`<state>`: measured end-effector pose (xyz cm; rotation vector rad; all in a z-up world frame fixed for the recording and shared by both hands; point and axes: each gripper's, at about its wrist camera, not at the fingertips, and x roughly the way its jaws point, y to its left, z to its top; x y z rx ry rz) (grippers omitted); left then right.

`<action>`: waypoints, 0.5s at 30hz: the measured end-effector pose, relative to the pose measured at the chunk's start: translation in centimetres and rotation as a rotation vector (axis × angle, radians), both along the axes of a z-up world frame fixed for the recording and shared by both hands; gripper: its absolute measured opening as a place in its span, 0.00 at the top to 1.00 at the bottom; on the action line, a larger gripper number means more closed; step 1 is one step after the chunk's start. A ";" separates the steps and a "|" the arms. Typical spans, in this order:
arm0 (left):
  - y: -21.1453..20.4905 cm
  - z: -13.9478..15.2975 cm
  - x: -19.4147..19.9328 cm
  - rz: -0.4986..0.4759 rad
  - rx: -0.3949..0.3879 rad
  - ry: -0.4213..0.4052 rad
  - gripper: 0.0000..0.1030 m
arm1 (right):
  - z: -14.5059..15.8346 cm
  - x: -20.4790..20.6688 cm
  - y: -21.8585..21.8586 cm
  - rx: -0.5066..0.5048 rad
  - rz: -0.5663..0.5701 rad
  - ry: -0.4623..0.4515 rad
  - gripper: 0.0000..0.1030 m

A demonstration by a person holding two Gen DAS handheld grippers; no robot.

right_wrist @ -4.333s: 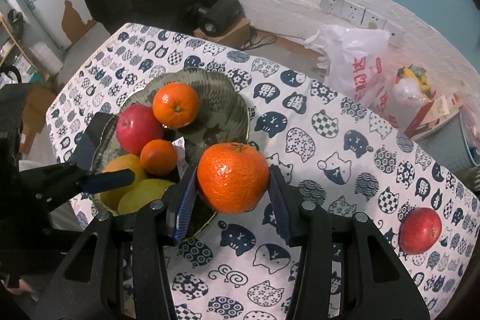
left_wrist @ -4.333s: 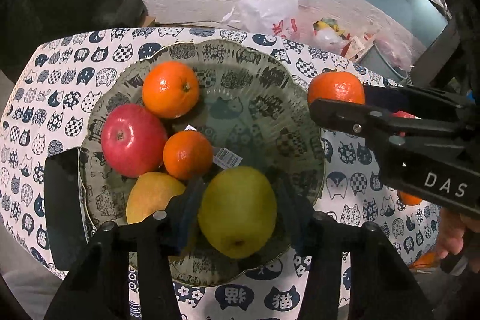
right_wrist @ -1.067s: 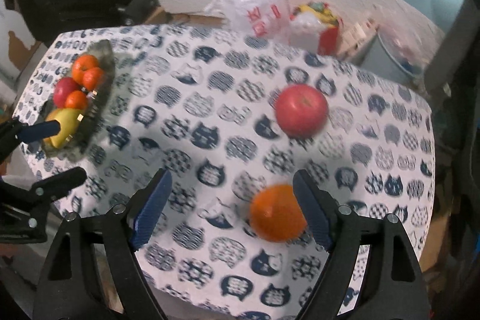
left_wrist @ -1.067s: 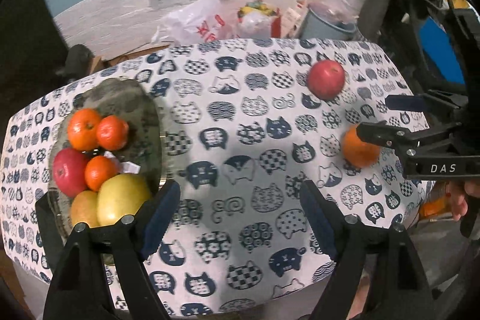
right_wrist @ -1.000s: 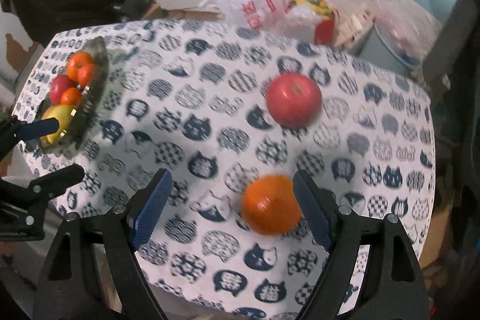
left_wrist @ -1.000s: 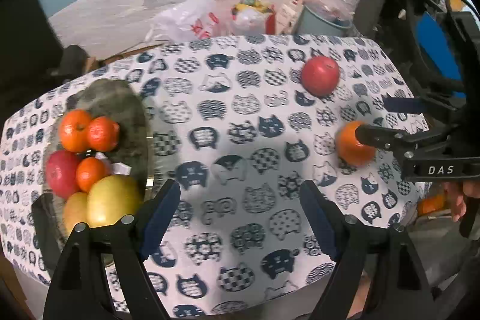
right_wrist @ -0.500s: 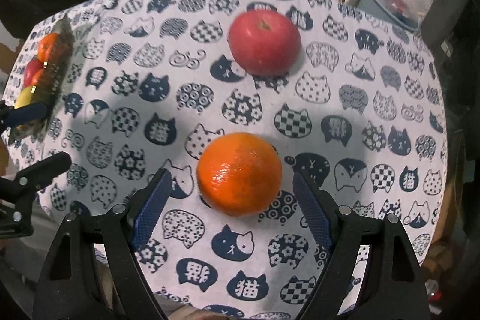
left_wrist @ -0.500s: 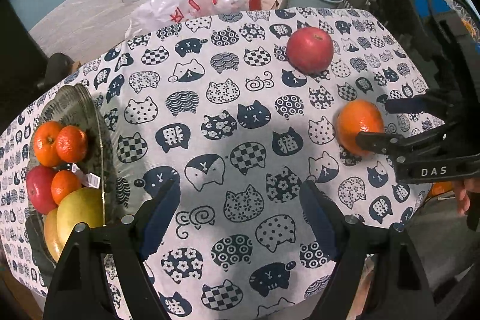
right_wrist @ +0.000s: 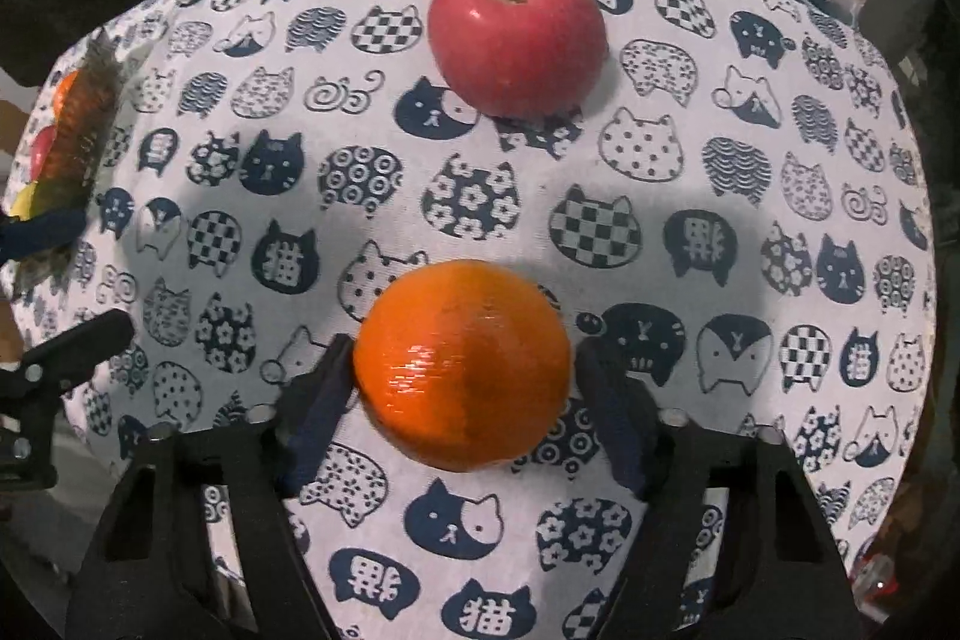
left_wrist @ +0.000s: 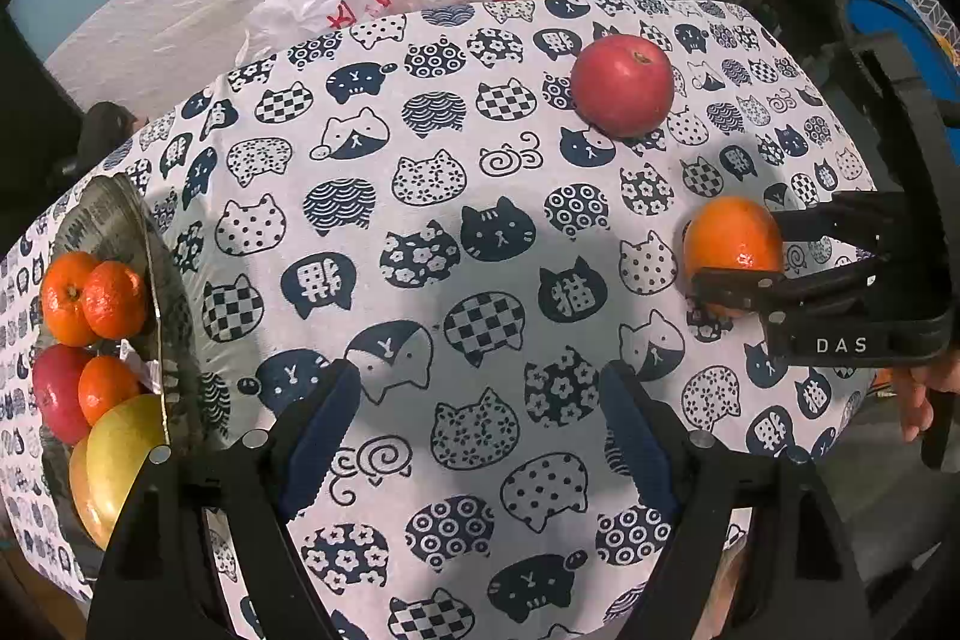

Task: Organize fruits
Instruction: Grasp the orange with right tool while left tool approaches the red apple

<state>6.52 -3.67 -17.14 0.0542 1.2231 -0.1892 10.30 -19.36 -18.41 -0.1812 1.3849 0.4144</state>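
Orange round mandarin (right_wrist: 461, 365) between closing right tool (right_wrist: 462, 388) pads, left pad touching; left tool (left_wrist: 474, 436) wide, empty.

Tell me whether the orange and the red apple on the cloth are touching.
Apart. The right wrist view shows patterned cloth between the apple and the orange; the left wrist view shows the same gap.
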 end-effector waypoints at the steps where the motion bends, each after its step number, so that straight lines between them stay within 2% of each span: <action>1: -0.1 -0.1 0.1 0.000 -0.001 0.001 0.19 | 0.0 0.0 0.0 -0.001 0.004 -0.001 0.31; 8: -0.8 -0.2 1.3 0.001 -0.006 0.005 0.19 | 0.5 -0.1 -0.1 -0.013 0.010 -0.034 0.33; 15: -2.1 0.4 3.8 0.026 -0.052 0.004 0.19 | 2.7 1.7 -3.4 0.024 -0.093 -0.128 0.33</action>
